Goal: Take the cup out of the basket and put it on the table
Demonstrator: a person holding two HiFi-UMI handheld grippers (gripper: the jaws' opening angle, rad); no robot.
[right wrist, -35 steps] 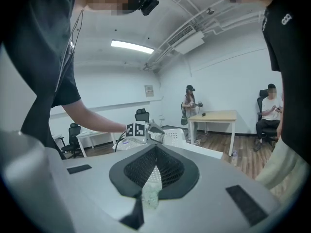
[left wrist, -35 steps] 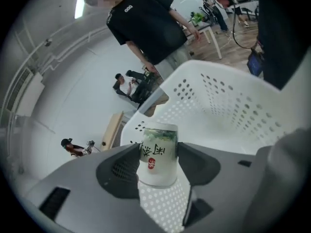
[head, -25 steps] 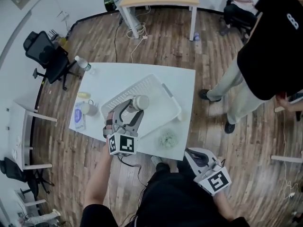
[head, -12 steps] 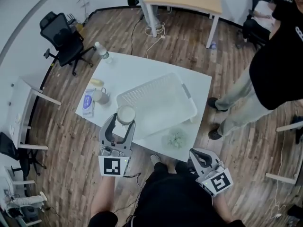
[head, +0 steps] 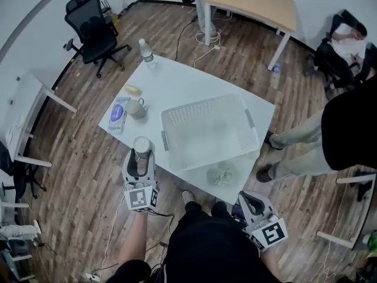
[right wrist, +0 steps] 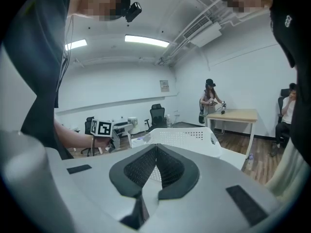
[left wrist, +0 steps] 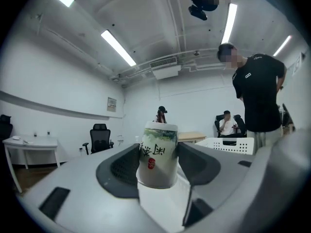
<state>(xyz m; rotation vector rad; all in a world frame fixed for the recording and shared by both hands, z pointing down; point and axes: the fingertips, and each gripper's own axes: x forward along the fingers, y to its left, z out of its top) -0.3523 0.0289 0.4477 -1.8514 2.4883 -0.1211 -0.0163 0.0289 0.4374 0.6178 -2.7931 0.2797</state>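
Observation:
A white paper cup (head: 141, 144) with green print stands upright between the pads of my left gripper (head: 141, 156), which is shut on it. The pair hovers at the near left edge of the white table (head: 177, 81), left of the white perforated basket (head: 206, 131). In the left gripper view the cup (left wrist: 157, 154) fills the gap between the dark pads (left wrist: 121, 166). My right gripper (head: 248, 198) hangs off the table's near right corner, jaws shut and holding nothing (right wrist: 155, 166).
On the table's left stand a mug (head: 136, 108), a blue packet (head: 118, 113), a yellow item (head: 133, 89) and a water bottle (head: 144, 49). A green crumpled wad (head: 221, 174) lies near the front edge. A person (head: 347, 131) stands to the right.
My left gripper carried the cup out of the basket leftward to the table's near left edge, and the cup turned upright. The right gripper shifted only slightly.

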